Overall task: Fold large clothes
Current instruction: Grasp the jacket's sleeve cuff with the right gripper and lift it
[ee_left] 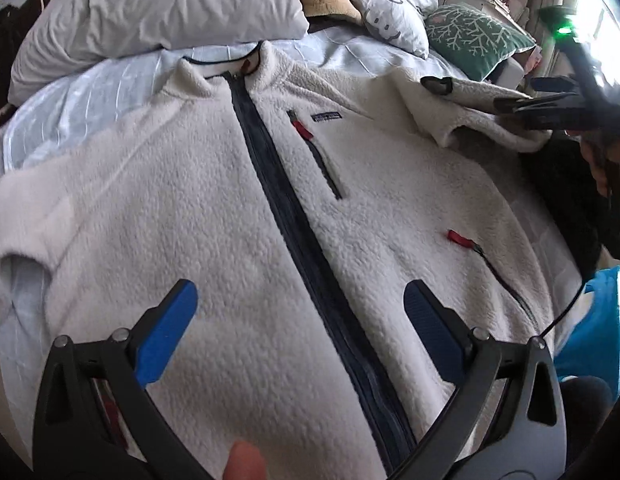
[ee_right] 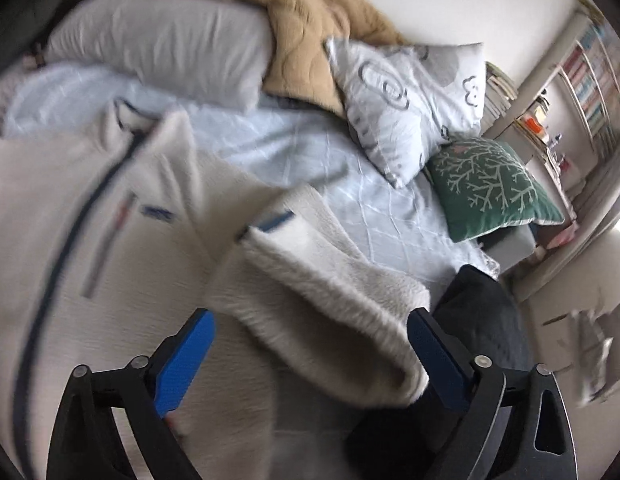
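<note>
while the fleece jacket (ee_left: 214, 216) is lying front-up and zipped across the bed (ee_left: 90, 96), the folding is looking barely begun: one sleeve only is being brought in, the rest is waiting.

item: fleece jacket, cream pile, dark navy zip (ee_left: 294, 216) running collar to hem, red pull tabs on a chest pocket and a lower pocket, small dark label at the chest. body is lying spread flat, collar pointing toward the pillows (ee_left: 158, 12).

sleeve, far side (ee_right: 334, 312): is lying partly doubled over the body, cuff with dark trim pointing toward the collar end; not yet laid flat. the other sleeve (ee_left: 26, 236) is lying out at the near edge, unfolded.

left tongs (ee_left: 298, 332): are hovering wide open above the lower front of the jacket, holding nothing.

right tongs (ee_right: 310, 364): are standing wide open in their own view, the folded sleeve lying between the blue pads without being pinched; that view is blurred. in the left view they are showing side-on at the sleeve, too foreshortened to add anything.

remaining, as a judgement: flatten this sleeve, fold the other, then fold the body.
</note>
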Demonstrator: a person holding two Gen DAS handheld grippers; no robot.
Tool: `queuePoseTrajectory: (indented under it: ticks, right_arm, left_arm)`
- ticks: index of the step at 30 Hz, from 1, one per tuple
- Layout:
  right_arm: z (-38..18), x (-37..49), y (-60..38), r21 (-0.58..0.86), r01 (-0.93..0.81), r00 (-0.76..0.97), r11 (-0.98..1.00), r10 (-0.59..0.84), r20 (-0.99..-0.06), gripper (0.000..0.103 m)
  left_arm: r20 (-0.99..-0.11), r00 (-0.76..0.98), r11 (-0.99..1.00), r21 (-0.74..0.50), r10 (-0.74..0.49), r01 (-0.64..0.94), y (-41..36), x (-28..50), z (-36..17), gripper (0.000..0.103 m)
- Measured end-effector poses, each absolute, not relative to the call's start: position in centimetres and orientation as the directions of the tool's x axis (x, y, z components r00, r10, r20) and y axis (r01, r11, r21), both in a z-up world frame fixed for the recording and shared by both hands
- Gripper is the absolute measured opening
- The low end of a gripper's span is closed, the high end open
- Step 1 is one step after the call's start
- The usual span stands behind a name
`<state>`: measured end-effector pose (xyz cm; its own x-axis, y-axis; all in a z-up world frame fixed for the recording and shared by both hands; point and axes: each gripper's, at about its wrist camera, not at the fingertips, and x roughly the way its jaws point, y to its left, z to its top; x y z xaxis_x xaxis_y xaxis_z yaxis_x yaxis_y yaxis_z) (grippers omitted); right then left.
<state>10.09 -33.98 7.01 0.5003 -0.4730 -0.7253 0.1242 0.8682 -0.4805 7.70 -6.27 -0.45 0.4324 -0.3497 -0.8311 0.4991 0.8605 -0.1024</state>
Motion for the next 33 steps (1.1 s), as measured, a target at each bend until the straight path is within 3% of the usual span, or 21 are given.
queuePoseTrajectory:
  ticks: [2, 4, 5, 6, 9, 14, 21, 25, 30, 33]
  right_arm:
    - [5.1, 11.6, -35.0, -0.52, 0.115, 0.433, 0.847, -0.514, -0.741, 0.078]
    - [3.3, 12.7, -35.8, -0.552, 0.098, 0.372, 0.828, -0.545, -0.751, 0.058]
    - [2.9, 12.9, -36.2, -0.561, 0.1, 0.353, 0.822, -0.557, -0.752, 0.033]
    - [2.8, 13.1, -36.9, -0.562, 0.118, 0.339, 0.818, -0.566, -0.752, 0.016]
    - [5.7, 12.7, -38.7, -0.523, 0.209, 0.41, 0.826, -0.56, -0.72, 0.012]
    - [14.3, 10.9, -44.5, -0.471, 0.426, 0.499, 0.772, -0.635, -0.59, 0.011]
    - [21.5, 6.7, -54.5, -0.333, 0.679, 0.49, 0.654, -0.742, -0.457, 0.01]
    - [20.0, 3.7, -60.9, -0.198, 0.775, 0.45, 0.6, -0.745, -0.492, 0.01]
    - [12.6, 1.1, -67.9, -0.093, 0.848, 0.33, 0.522, -0.656, -0.679, 0.012]
    - [10.1, -0.7, -68.8, -0.072, 0.873, 0.294, 0.483, -0.638, -0.712, 0.027]
  left_arm:
    - [-0.836, 0.431, 0.857, -0.085, -0.339, 0.508, -7.0, 8.2, -0.9, 0.103]
    - [-0.838, 0.433, 0.853, -0.069, -0.331, 0.517, -7.7, 8.5, -1.4, 0.102]
    - [-0.841, 0.431, 0.852, -0.064, -0.326, 0.519, -8.1, 8.8, -1.9, 0.102]
    - [-0.845, 0.424, 0.852, -0.068, -0.325, 0.519, -8.3, 9.1, -2.2, 0.101]
    - [-0.867, 0.371, 0.853, -0.111, -0.334, 0.511, -8.4, 9.9, -3.5, 0.099]
    - [-0.858, 0.291, 0.824, -0.23, -0.423, 0.518, -8.5, 10.5, -4.6, 0.098]
    - [-0.817, 0.227, 0.767, -0.349, -0.53, 0.538, -9.8, 10.2, -5.8, 0.098]
    - [-0.824, 0.238, 0.761, -0.311, -0.515, 0.569, -10.9, 9.8, -6.4, 0.098]
    - [-0.826, 0.254, 0.758, -0.281, -0.503, 0.588, -11.2, 9.4, -6.6, 0.098]
    - [-0.824, 0.25, 0.762, -0.295, -0.508, 0.576, -10.9, 9.6, -6.3, 0.098]
